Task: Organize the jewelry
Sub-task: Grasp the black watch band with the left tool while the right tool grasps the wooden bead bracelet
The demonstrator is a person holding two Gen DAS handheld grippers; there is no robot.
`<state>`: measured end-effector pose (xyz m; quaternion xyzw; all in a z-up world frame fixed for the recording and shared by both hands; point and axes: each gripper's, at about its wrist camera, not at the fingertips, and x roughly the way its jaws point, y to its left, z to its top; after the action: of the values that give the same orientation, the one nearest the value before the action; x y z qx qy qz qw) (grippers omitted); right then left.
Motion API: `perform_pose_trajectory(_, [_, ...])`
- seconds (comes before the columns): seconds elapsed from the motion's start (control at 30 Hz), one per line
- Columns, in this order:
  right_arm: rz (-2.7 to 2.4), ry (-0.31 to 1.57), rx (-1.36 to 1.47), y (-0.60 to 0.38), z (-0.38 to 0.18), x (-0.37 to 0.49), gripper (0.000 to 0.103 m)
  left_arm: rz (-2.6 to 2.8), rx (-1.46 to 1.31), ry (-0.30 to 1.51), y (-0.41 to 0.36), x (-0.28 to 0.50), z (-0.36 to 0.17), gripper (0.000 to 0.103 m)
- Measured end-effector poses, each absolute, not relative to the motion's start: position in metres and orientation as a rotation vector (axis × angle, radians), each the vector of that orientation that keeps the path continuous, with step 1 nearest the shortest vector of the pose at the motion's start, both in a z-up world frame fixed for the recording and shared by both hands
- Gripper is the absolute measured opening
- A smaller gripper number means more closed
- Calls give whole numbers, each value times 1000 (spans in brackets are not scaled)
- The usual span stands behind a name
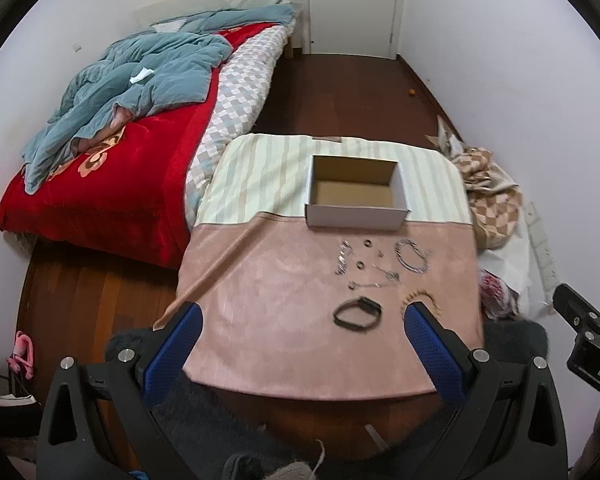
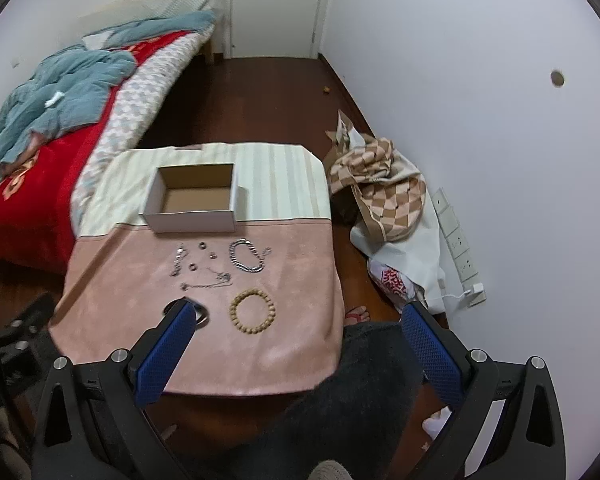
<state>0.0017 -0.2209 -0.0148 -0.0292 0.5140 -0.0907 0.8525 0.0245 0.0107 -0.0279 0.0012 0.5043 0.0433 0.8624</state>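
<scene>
**Left wrist view: jewelry laid out in front of an open box, both grippers wide apart and holding nothing**

Left wrist view shows the left gripper hovering above the near part of the table, its blue-padded jaws spread wide with nothing between them. The table is covered by a cloth, pink toward the camera and striped cream beyond. An open cardboard box sits where the two colours meet, and nothing can be seen inside it.

All the jewelry lies on the pink cloth on the near side of the box. Closest to the box are two small rings, with a short silver bracelet to their left and a looped silver chain to their right. A thin chain lies nearer the camera than these. Nearer still rests a black band, and just right of it a beaded bracelet, partly hidden behind the right-hand finger.

From the right wrist view, the right gripper also hangs open and empty, its jaws far apart, over the near right edge of the table. Here the beaded bracelet shows whole, a ring of tan beads, well in front of the box. The black band is mostly hidden behind the left-hand finger. A bed stands left of the table.
</scene>
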Motion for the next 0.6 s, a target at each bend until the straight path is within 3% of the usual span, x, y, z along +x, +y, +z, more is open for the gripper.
perform_pose_trajectory(0.4, [-203, 1335, -50, -250, -188, 74, 103, 153, 86, 1315, 14, 88, -182, 103])
perform_pose_trajectory(0.6, [-177, 1430, 0, -251, -252, 84, 91, 128, 45, 1423, 11, 100, -234, 102])
